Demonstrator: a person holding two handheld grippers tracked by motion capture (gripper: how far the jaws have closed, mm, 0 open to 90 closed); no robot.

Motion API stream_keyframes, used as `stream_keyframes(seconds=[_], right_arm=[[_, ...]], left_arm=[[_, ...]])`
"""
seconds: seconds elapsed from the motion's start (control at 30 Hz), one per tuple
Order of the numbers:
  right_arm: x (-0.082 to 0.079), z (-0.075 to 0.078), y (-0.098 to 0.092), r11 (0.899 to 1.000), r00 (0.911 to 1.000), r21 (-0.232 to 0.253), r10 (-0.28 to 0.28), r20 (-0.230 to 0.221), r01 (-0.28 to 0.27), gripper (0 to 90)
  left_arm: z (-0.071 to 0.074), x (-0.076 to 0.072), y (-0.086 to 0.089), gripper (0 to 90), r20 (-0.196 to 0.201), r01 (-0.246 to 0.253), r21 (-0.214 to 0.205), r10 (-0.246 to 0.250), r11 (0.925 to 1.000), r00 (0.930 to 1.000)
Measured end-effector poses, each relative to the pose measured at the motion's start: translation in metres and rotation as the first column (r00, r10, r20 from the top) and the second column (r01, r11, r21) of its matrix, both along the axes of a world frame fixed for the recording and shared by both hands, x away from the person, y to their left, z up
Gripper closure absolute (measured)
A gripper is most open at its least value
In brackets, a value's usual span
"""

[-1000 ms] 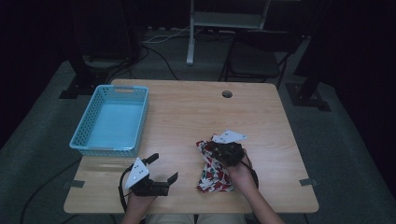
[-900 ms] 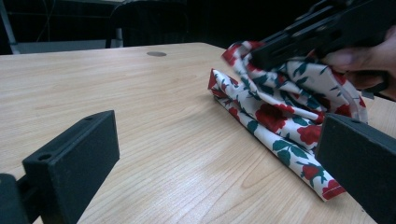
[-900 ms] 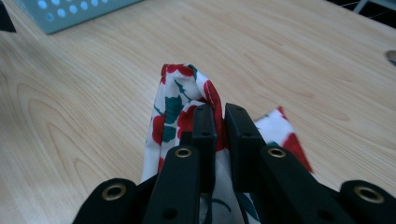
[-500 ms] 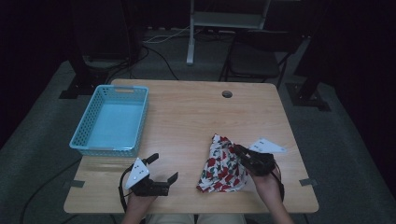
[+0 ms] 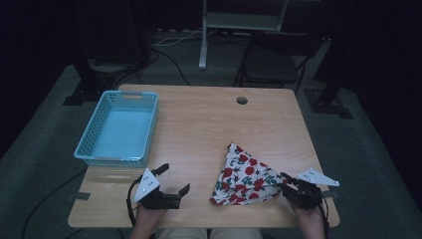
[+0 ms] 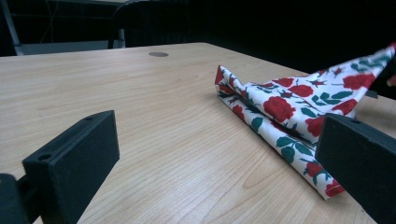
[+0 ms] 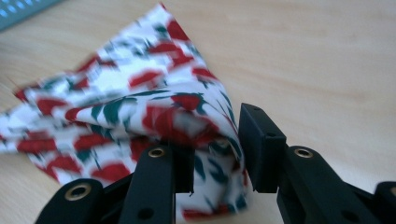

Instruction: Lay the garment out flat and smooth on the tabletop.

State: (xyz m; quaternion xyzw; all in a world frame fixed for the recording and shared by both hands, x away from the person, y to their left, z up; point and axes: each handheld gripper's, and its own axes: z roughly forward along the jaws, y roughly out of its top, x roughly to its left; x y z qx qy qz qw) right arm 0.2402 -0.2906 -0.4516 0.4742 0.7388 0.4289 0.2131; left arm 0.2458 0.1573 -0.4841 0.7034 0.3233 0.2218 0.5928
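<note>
Rose-print cloth point(image 5: 246, 177) folded into a triangle on the tabletop point(image 5: 199, 124), toward the near right corner, well apart from the blue basket point(image 5: 119, 130) at the far left. Right tool point(image 5: 293, 185) at the cloth's right tip, above the tabletop's near right edge; jaws just been opening, the tip point(image 7: 205, 140) between them, a gap visible beside the right jaw, pads not pressing. Cloth's right end lifted off the wood in the left gripper view point(image 6: 299, 102), the rest lying flat in layers. Left tool point(image 5: 171, 186) near the front edge, left of the cloth, jaws spread wide with nothing between them, just bare wood.
</note>
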Motion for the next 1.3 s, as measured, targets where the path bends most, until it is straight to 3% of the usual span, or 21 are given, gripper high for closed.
stream_keyframes(seconds=[0.23,0.3,0.43,0.47,0.6,0.7,0.8,0.83,0.87,0.9,0.93,1.03,1.07,1.1,1.13,1.17,1.2,1.23,1.3], right_arm=[[-0.012,-0.019,-0.019,0.999,0.9973,0.023,-0.046,-0.058,0.047,58.6],[-0.018,-0.028,-0.027,0.998,0.9953,0.022,-0.062,-0.075,0.063,48.8],[-0.023,-0.036,-0.037,0.997,0.994,0.016,-0.077,-0.078,0.079,41.1],[-0.026,-0.039,-0.047,0.995,0.9912,0.018,-0.101,-0.086,0.103,40.5],[-0.028,-0.039,-0.064,0.987,0.9853,0.043,-0.15,-0.081,0.154,39.3],[-0.026,-0.029,-0.068,0.985,0.9865,0.06,-0.156,-0.051,0.159,38.7],[-0.02,-0.007,-0.061,0.989,0.9917,0.075,-0.128,0.009,0.127,37.8],[-0.02,-0.007,-0.061,0.989,0.9917,0.075,-0.128,0.009,0.127,37.8],[-0.014,0.008,-0.055,0.991,0.9935,0.089,-0.103,0.049,0.098,37.4],[-0.014,0.008,-0.055,0.991,0.9935,0.089,-0.103,0.049,0.098,37.4],[-0.008,0.023,-0.046,0.992,0.9938,0.106,-0.074,0.082,0.065,37.3],[-0.001,0.035,-0.034,0.992,0.9935,0.127,-0.033,0.109,0.019,37.2],[0.005,0.045,-0.018,0.991,0.9914,0.127,0.019,0.129,-0.035,36.4],[0.005,0.045,-0.018,0.991,0.9914,0.127,0.019,0.129,-0.035,36.4],[0.01,0.051,0.0,0.988,0.9869,0.119,0.079,0.14,-0.096,36.2],[0.01,0.051,0.0,0.988,0.9869,0.119,0.079,0.14,-0.096,36.2],[0.015,0.054,0.018,0.983,0.9808,0.107,0.135,0.14,-0.151,35.4],[0.015,0.054,0.018,0.983,0.9808,0.107,0.135,0.14,-0.151,35.4],[0.02,0.054,0.044,0.97,0.9683,0.09,0.212,0.131,-0.225,35.4]], left_arm=[[0.0,0.0,0.0,0.2,0.0,0.002,0.001,-0.002,1.0,1.0],[0.0,0.0,0.0,0.2,-0.001,0.003,0.001,-0.003,1.0,1.0],[0.0,0.0,0.0,0.3,-0.002,0.003,-0.002,-0.003,1.0,1.0],[0.0,0.0,0.0,0.2,-0.001,0.004,-0.001,-0.004,1.0,1.0],[0.0,0.0,0.0,0.2,-0.003,0.003,0.0,-0.003,1.0,1.0],[0.0,0.0,0.0,0.3,-0.003,0.003,0.0,-0.003,1.0,1.0],[0.0,0.0,0.0,0.3,-0.003,0.001,0.0,-0.001,1.0,1.0],[0.0,0.0,0.0,0.3,-0.003,0.001,0.0,-0.001,1.0,1.0],[0.0,0.0,0.0,0.3,-0.004,0.002,0.0,-0.002,1.0,1.0],[0.0,0.0,0.0,0.3,-0.004,0.002,0.0,-0.002,1.0,1.0],[0.0,0.0,0.0,0.3,-0.005,0.002,-0.001,-0.002,1.0,1.0],[0.0,0.001,0.0,0.2,-0.005,0.003,-0.003,-0.003,1.0,1.0],[0.0,0.001,0.0,0.3,-0.006,0.003,-0.006,-0.003,1.0,1.0],[0.0,0.001,0.0,0.3,-0.006,0.003,-0.006,-0.003,1.0,1.0],[0.0,0.0,0.001,0.3,-0.006,0.003,-0.007,-0.003,1.0,1.0],[0.0,0.0,0.001,0.3,-0.006,0.003,-0.007,-0.003,1.0,1.0],[0.0,0.001,0.001,0.2,-0.006,0.004,-0.008,-0.004,1.0,1.0],[0.0,0.001,0.001,0.2,-0.006,0.004,-0.008,-0.004,1.0,1.0],[0.0,0.001,0.001,0.3,-0.008,0.005,-0.01,-0.005,0.9999,1.0]])
